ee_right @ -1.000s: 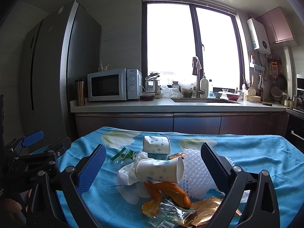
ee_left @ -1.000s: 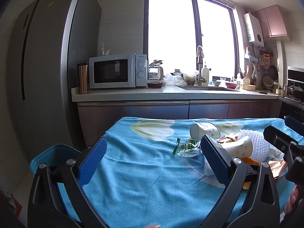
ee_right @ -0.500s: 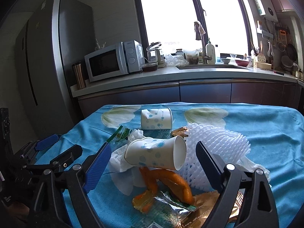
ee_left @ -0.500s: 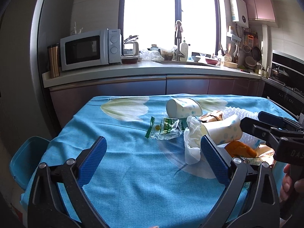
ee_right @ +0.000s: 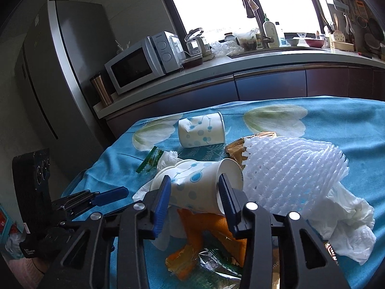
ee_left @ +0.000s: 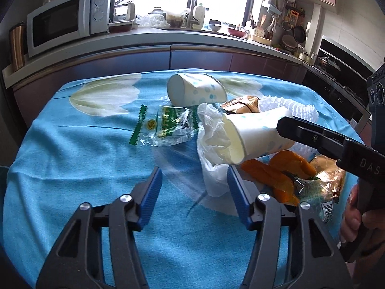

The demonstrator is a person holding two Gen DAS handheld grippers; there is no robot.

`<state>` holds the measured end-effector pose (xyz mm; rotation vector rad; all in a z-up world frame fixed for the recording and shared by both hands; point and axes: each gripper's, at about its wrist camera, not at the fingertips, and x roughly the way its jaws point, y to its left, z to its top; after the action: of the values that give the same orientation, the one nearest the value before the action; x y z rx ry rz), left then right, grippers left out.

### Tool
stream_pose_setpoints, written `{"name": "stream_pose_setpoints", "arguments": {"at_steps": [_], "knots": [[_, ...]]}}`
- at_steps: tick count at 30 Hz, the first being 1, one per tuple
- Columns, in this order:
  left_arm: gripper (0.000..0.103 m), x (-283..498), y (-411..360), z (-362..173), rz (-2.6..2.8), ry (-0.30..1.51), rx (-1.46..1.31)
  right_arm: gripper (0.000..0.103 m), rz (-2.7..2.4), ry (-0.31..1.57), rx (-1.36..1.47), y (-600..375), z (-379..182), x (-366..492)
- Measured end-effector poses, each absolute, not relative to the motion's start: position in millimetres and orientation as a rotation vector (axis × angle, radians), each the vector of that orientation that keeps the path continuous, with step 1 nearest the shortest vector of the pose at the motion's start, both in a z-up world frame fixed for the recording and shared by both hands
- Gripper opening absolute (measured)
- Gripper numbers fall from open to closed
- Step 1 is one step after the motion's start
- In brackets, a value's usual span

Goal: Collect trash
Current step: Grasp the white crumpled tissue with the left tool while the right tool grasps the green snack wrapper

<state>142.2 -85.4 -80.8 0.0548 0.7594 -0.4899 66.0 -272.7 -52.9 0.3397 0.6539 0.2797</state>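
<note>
Two grippers, jaws just narrowed, are engaged: the right gripper (ee_right: 194, 191) is closed around the tipped paper cup (ee_right: 202, 183) atop the trash pile, the left gripper (ee_left: 193, 187) empty; lifting seems next.

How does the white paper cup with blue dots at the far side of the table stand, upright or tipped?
Tipped: the white paper cup with blue dots lies on its side on the blue tablecloth.
</note>
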Motion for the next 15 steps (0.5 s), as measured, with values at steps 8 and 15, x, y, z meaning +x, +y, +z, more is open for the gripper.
{"name": "stream_pose_setpoints", "arguments": {"at_steps": [8, 15], "knots": [[0.004, 144.6, -88.2, -75.8, -0.563, 0.796, -0.022, 0.007, 0.32, 0.626, 0.378, -282.7, -50.3, 59.2], [0.004, 127.2, -58.1, -55.3, -0.569, 0.74, -0.083, 0.002, 0.359, 0.577, 0.39, -283.8, -35.5, 49.7]]}}
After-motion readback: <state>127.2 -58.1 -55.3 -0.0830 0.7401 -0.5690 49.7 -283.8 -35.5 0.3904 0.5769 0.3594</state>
